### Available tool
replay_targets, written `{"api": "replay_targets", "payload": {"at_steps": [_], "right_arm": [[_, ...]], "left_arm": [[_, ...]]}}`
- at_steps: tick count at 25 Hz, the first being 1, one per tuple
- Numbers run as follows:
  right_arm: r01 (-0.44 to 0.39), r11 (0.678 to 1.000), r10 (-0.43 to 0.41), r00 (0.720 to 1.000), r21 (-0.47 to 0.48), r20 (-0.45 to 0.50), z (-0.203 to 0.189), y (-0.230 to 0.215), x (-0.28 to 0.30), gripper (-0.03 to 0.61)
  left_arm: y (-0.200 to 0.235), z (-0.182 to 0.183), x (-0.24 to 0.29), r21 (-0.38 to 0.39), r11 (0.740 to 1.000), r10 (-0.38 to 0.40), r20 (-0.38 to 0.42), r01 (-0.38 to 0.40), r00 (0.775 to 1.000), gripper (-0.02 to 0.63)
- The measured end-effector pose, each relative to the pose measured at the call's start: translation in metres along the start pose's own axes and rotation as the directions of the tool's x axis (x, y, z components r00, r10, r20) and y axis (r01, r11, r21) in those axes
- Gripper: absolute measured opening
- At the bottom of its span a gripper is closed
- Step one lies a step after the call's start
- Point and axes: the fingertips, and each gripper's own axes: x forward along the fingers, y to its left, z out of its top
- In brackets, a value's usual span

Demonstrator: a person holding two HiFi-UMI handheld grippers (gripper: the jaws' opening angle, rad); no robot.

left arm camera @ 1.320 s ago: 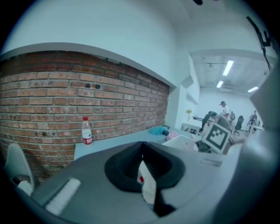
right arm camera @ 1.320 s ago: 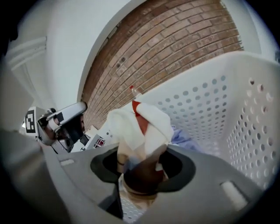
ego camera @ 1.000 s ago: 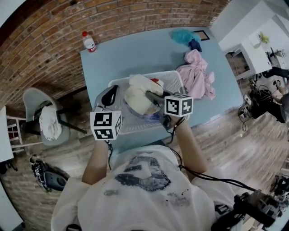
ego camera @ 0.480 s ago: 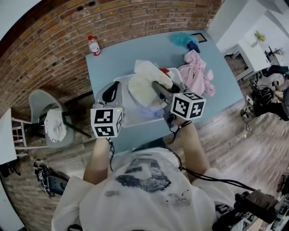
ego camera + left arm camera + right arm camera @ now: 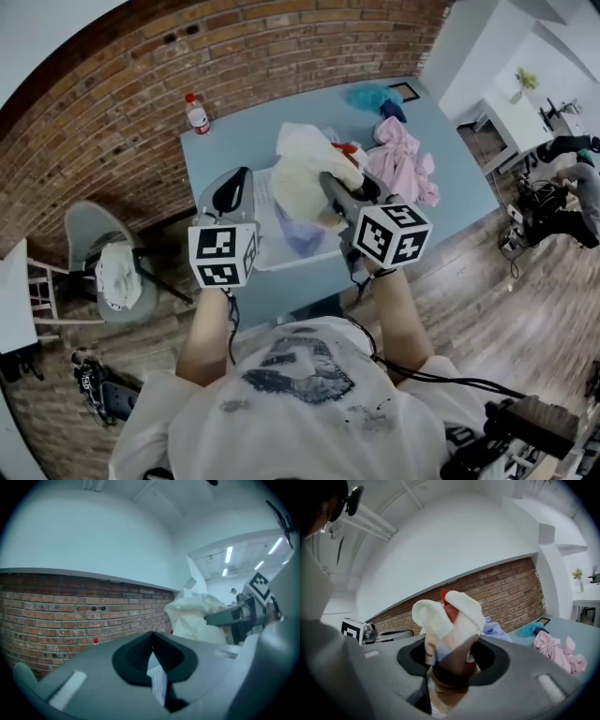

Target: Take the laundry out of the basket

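The white mesh laundry basket (image 5: 265, 258) stands on the light blue table (image 5: 234, 141). My left gripper (image 5: 232, 187) is shut on the basket's left rim, and a strip of white mesh (image 5: 158, 686) shows between its jaws (image 5: 153, 665). My right gripper (image 5: 339, 190) is shut on a bundle of cream laundry (image 5: 307, 167), held up above the basket. A lavender cloth (image 5: 298, 234) hangs under the bundle and a bit of red cloth (image 5: 349, 148) shows beside it. In the right gripper view the cream bundle (image 5: 450, 613) rises out of the gripper (image 5: 451, 660).
A pink garment (image 5: 405, 159) lies on the table right of the basket, with a teal cloth (image 5: 369, 95) and a small dark frame (image 5: 405, 91) behind it. A red-capped bottle (image 5: 197, 113) stands at the table's far left corner. A grey chair (image 5: 105, 267) stands left by the brick wall.
My right gripper has lifted the cream bundle higher out of the basket and a little away from me. The left gripper has kept its hold on the basket rim.
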Motion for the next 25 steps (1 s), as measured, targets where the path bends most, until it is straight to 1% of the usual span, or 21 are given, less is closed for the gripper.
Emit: {"api": "replay_targets", "payload": {"at_steps": [7,25], "right_arm": [[0.021,0.999,-0.021,0.999,-0.031,0.027,0.0108,0.0016,-0.007,0.19],[0.014,0.999,-0.013,1.0,-0.033,0.022,0.0088,-0.0001,-0.0118,0.19]], "left_arm": [[-0.0016,0.0047,-0.0026,-0.004,1.0,0.005,0.006,-0.005,1.0,-0.008],[-0.0098,0.0036,-0.0027,0.001,1.0,-0.001,0.0,0.001,1.0,-0.008]]}}
